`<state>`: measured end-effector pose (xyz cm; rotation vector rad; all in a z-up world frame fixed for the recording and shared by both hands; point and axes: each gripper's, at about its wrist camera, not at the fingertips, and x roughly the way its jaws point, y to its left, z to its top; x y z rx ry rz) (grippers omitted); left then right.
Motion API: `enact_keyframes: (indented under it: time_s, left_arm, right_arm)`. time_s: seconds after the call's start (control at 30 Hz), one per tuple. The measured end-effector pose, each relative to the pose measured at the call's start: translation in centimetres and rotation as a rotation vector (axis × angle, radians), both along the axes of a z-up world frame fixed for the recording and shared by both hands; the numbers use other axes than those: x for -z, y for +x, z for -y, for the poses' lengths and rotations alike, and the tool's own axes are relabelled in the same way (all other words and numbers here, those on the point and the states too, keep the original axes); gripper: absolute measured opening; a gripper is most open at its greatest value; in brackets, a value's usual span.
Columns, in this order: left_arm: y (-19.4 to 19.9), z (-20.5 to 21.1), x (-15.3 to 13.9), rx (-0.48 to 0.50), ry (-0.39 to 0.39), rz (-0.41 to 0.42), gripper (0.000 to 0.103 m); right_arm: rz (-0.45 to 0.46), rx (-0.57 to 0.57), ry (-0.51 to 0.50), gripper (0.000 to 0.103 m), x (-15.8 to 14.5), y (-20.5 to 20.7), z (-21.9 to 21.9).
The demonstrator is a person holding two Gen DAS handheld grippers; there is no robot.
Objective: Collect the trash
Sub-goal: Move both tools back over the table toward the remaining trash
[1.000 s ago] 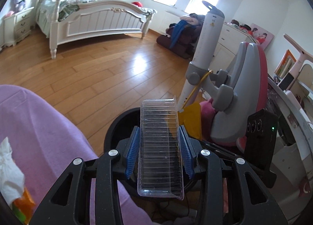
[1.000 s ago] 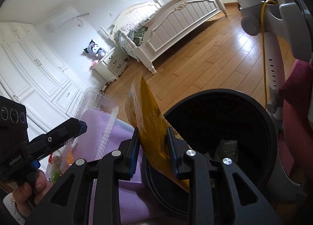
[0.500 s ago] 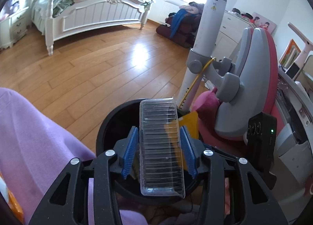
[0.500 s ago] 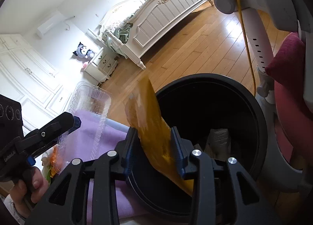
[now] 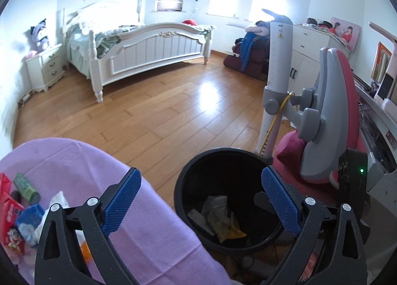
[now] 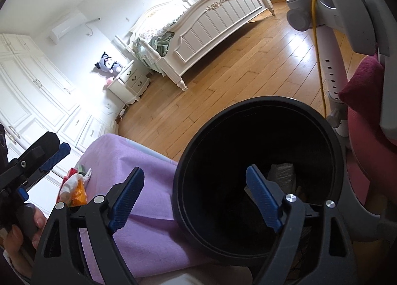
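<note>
Trash, a heap of crumpled wrappers [image 5: 22, 208] on the purple-clothed tabletop [image 5: 153, 223], is found left of both empty, opening tongs; left tongs [image 5: 201, 200] are nearer.

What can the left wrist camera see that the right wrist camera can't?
Only the left wrist view shows the trash lying in the bin: a yellow wrapper and crumpled packets. It also shows a green can and a red snack packet on the purple cloth.

Only the right wrist view shows a hand holding the left hand-held gripper, and white wardrobes.

Both show the black bin, the purple cloth, the white bed and wooden floor. Each camera's own hand-held gripper is opening, with nothing between its jaws.
</note>
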<state>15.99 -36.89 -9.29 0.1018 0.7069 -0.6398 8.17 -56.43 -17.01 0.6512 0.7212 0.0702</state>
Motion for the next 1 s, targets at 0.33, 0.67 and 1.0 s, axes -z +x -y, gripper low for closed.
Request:
enact_keyframes:
  time_s: [0.33, 0.67, 1.0]
  left_arm:
    - [-0.2, -12.2, -2.2, -0.161, -0.067, 0.02, 0.096]
    - [4.3, -29.9, -2.3, -0.452, -0.064, 0.014, 0.096]
    - [11.1, -35.1, 1.4, -0.471, 0.037, -0.092, 0.089]
  right_arm:
    - [0.034, -0.211, -0.046, 0.084, -3.7, 3.2, -10.0]
    - [0.047, -0.392, -0.124, 0.084, -5.6, 6.9, -19.1]
    - [0.0, -0.465, -0.236, 0.084, -4.7, 9.4, -23.8]
